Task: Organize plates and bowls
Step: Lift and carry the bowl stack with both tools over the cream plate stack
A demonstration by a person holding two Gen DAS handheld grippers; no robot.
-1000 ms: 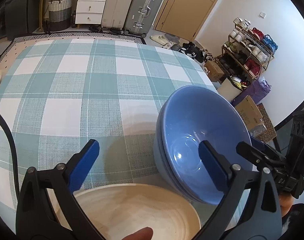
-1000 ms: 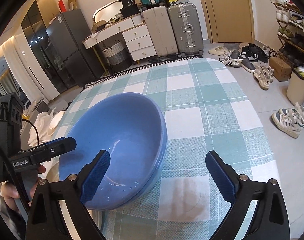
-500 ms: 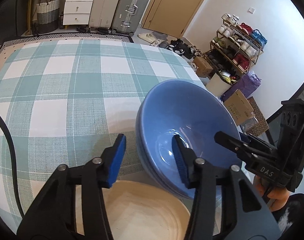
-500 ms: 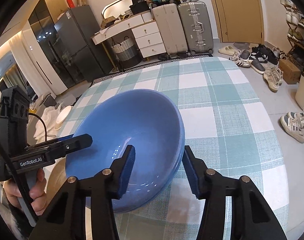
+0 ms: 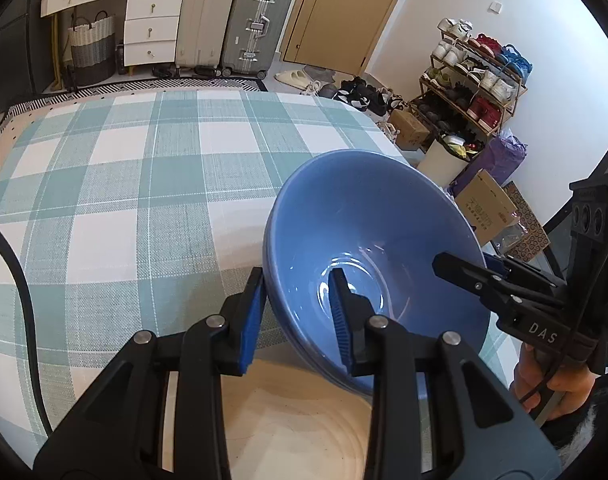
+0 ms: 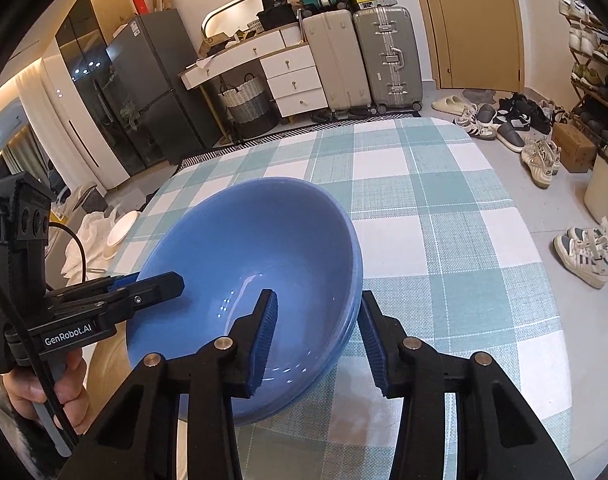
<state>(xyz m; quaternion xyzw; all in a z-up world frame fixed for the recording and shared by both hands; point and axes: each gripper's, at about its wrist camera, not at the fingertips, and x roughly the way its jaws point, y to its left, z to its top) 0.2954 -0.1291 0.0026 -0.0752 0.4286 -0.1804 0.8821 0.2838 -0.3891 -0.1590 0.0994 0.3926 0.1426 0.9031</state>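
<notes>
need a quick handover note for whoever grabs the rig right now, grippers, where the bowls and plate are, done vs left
Left gripper: jaws have just been closing and now straddle the near-left rim of the blue bowls, one finger outside, one inside.
Right gripper: the same on the opposite rim, jaws just closed in on the wall.
The bowls look like two or more nested, tilted, sitting on the checked tablecloth, with their near edge over the cream plate.
Done: bowls nested, both rims gripped.
Left: probably lift the stack with both hands and set it squarely on the plate; keep both grips level.
</notes>
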